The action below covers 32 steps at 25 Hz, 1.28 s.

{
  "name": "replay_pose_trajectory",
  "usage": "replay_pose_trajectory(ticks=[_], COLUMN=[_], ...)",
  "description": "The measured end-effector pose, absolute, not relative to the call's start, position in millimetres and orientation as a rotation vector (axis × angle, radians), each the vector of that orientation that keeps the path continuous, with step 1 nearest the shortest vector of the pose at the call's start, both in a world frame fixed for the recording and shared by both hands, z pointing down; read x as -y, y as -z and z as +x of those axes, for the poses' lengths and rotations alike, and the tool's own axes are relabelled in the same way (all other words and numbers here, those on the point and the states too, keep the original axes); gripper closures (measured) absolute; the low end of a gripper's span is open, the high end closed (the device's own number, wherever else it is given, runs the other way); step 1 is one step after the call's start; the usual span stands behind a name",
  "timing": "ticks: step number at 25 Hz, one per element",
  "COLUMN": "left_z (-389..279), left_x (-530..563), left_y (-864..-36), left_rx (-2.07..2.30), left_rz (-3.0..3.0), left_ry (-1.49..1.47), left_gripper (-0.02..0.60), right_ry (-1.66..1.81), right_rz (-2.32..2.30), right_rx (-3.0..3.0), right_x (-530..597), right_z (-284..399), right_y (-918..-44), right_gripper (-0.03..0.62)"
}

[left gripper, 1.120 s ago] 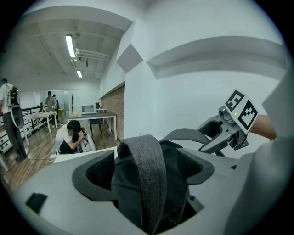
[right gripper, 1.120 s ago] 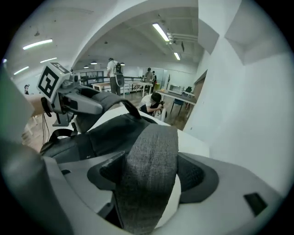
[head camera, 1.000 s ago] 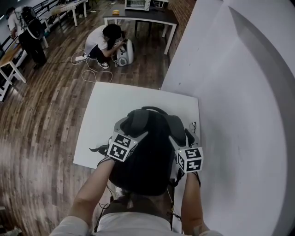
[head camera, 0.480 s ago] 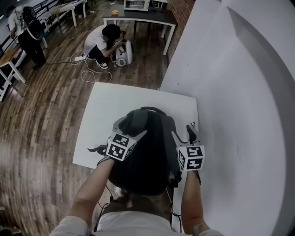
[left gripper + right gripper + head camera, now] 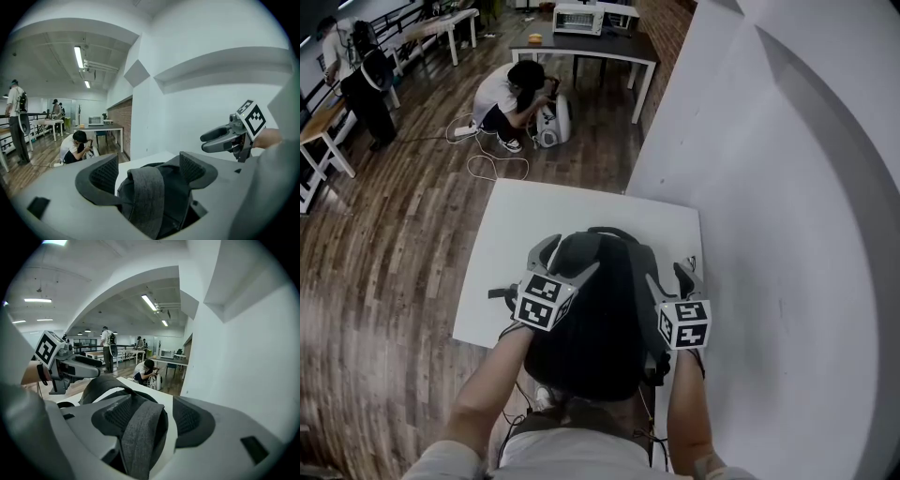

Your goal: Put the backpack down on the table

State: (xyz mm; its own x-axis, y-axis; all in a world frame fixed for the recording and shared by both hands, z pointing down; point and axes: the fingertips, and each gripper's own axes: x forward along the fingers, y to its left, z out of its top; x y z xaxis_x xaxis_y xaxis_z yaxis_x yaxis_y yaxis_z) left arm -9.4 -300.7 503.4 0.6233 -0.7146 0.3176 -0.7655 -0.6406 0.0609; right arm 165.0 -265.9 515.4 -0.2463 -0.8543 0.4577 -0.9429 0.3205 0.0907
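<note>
A: Where's the bag?

B: Backpack (image 5: 591, 328) is lower centre of head view, over the near part of the white table (image 5: 581, 206). Its bottom end is past the near edge, towards the person. Can't tell if its weight is on the top yet or hanging.

A: Grippers?

B: L gripper (image 5: 565, 261) at bag's upper left, R gripper (image 5: 672, 281) at its upper right. Both spread wide, nothing clamped. L strap (image 5: 146, 197) lies loose in the gap between the L pads (image 5: 104, 174). R strap (image 5: 139, 434) likewise, leaning on one pad and clear of the other. So the bag's hooked, not pinched.

A: Risks?

B: My guess: w/ fingers this open, any tilt lets a strap slide off & that side drops. Bag overhangs the near edge, so if it's let go too early it may tip back off the table. On pulling out, a jaw may snag a strap & drag the bag. Wall (image 5: 787, 234) is close at frame right, so little room for the R gripper.

A: Any writing, brands?

B: None readable. No logo seen on the bag. Only black-and-white square markers on each cube (image 5: 542, 302). White appliance (image 5: 579, 14) on the dark table (image 5: 609, 42) at top of frame is too small to show any label.

A: Anyone near?

B: Person (image 5: 511, 94) crouched on the floor (image 5: 384, 244), upper left, well apart from the white table.
</note>
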Motion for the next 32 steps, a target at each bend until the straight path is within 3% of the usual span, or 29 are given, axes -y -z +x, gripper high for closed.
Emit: replay_pose_trajectory(ticks=[7,9,12,15,17,21,32], left_z=[-19,-21,-24,-27,-29,-35,-38], left_x=[292,290,284,279,275,269,244], left_y=[-488,-485,-483,-479,-474,-471,-431], left_rx=[1.235,1.232,1.251,1.280,1.295,1.359,1.371], left_rz=[2.664,2.665,2.660,2.662,2.668,2.665,2.722], left_ry=[-0.394,-0.395,-0.406,-0.422,-0.424,-0.424,-0.291], left_gripper=[0.160,0.161,0.196,0.358,0.395,0.539,0.565], right_ry=[-0.309,-0.297,-0.279,-0.260,-0.259,-0.260,-0.138], right_rz=[1.579,1.613,1.628,1.651,1.659,1.660,1.807], right_rx=[2.139,2.117,2.111,2.105,2.107,2.127,2.151], right_x=[254,251,244,238,234,221,207], right_z=[159,163,162,161,158,153,153], right_y=[-515,-510,-502,-492,-486,-477,-427], right_gripper=[0.313,0.525,0.525,0.526,0.531,0.542,0.556])
